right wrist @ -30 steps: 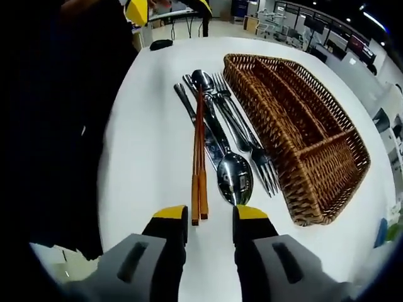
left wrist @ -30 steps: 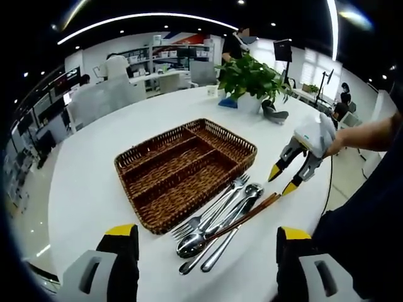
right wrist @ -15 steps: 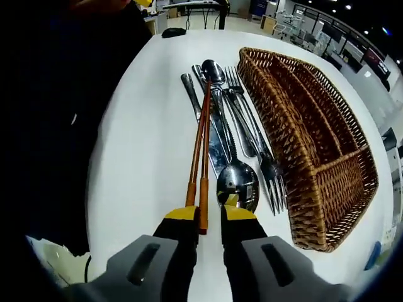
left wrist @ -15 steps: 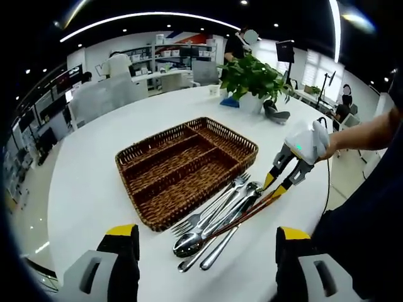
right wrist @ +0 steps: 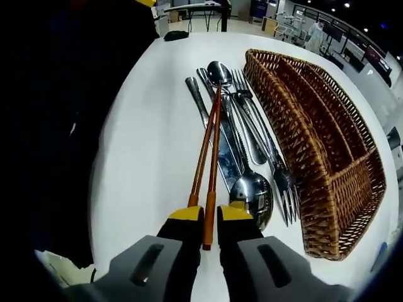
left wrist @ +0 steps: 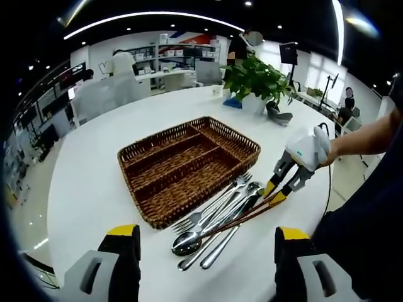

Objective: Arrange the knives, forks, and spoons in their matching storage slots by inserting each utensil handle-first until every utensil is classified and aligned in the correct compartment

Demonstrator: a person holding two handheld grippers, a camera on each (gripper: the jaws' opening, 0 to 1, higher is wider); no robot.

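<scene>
The right tongs [right wrist: 210,214] are pressed onto the near end of a chopstick [right wrist: 211,182], which is pinched between the yellow tips; the second chopstick [right wrist: 203,154] lies just beside it, its end at the left tip. In the left gripper view the right tongs [left wrist: 275,193] are seen at the chopstick ends [left wrist: 252,212], held by a hand [left wrist: 324,151]. The left tongs [left wrist: 204,239] are spread wide, with nothing between them, and are held above the desk [left wrist: 88,182], short of the cutlery.

The chopsticks are laid over a pile of cutlery on the white desk [right wrist: 151,126]: a spoon [right wrist: 252,189] with its bowl near the right tongs, another spoon [right wrist: 218,72] at the far end, a knife [right wrist: 220,151] under the chopsticks, and forks [right wrist: 277,170] nearest the basket. A wicker basket [right wrist: 321,145] with long slots and one short cross slot is set just beside the forks; its slots [left wrist: 182,170] are seen bare of cutlery. A potted plant [left wrist: 255,82] is set at the far edge of the desk.
</scene>
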